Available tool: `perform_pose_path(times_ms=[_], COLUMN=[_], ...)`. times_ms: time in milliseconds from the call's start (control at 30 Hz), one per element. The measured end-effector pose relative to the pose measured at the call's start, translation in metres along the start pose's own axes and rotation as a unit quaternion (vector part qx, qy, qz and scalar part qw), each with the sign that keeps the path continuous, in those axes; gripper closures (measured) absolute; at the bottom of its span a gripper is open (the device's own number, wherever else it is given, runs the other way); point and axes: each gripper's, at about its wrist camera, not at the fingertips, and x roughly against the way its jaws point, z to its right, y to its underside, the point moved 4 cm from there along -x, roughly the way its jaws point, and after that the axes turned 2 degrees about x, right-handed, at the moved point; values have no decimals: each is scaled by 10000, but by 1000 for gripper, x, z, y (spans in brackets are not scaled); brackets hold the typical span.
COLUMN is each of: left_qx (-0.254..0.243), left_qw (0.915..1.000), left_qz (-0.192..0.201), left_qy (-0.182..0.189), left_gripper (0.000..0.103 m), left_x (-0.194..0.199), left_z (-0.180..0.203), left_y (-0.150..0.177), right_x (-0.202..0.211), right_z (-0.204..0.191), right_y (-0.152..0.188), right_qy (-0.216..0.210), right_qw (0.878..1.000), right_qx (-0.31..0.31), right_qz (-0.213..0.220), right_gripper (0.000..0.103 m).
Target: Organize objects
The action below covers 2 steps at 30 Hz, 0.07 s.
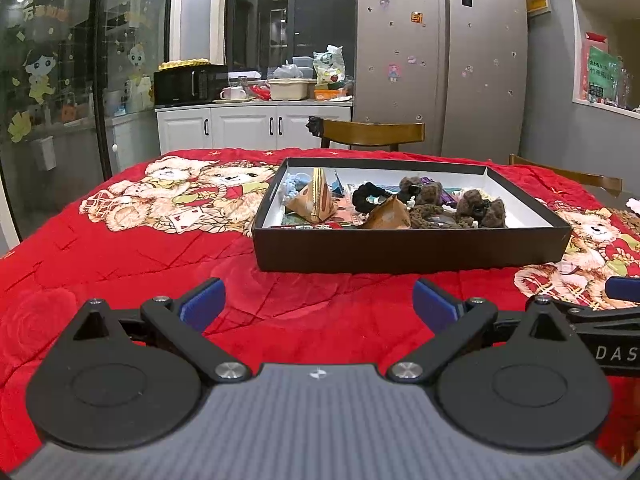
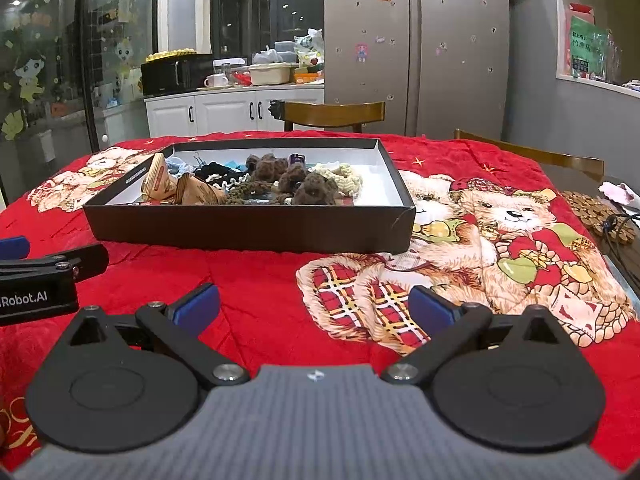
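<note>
The box point(image 1: 408, 246) lies well ahead of both wide-open, empty jaws; the items inside overlap, hard to tell apart.

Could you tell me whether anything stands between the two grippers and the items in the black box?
Only the box's near wall. The left gripper and right gripper are open over bare red cloth, nothing lying before them. The scrunchies and paper packets sit inside, behind that wall, so reach over it from above.

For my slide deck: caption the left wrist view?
Open left gripper faces a black box of scrunchies on a red quilt.
</note>
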Motion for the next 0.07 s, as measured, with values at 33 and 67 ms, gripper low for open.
perform_pose_path(times_ms=[33,67], left_qx=[7,14], left_qw=[10000,10000], left_qz=[-2,-8], left_qy=[-7,-12], left_gripper=[2,2], left_x=[0,0], left_z=[0,0], left_y=[0,0], right_x=[0,0], right_z=[0,0], right_y=[0,0], right_qy=[-5,-3], right_qw=[10000,10000], right_qx=[0,1], right_qz=[0,0], right_gripper=[0,0])
